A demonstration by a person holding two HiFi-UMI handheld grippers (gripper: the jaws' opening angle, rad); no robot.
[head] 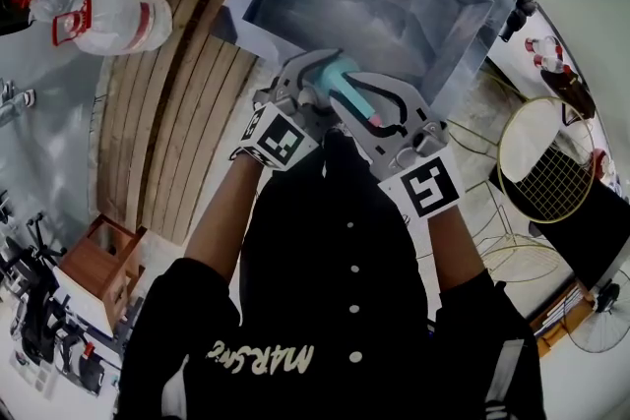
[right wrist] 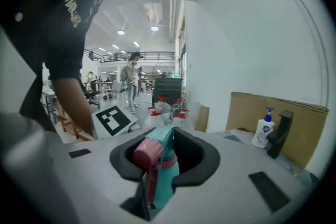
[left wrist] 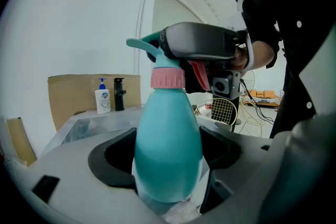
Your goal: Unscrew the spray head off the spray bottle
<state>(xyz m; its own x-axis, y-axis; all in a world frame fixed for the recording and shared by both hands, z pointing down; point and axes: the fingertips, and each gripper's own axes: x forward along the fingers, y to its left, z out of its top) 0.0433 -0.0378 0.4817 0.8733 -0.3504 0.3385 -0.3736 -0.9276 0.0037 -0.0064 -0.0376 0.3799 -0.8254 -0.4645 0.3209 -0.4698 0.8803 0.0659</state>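
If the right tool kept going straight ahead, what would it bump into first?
The spray head. It is already pinched between the right tool's jaws, so going straight on would just push against it. What lies behind it is harder to judge.

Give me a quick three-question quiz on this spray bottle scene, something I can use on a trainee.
1. True or false: the left gripper is shut on the body of the teal spray bottle.
2. Multiple choice: the right gripper is shut on A) the bottle's base, B) the spray head, C) nothing.
3. Fill in: the collar just under the spray head is coloured ____.

Key: 1 true; 2 B; 3 pink.
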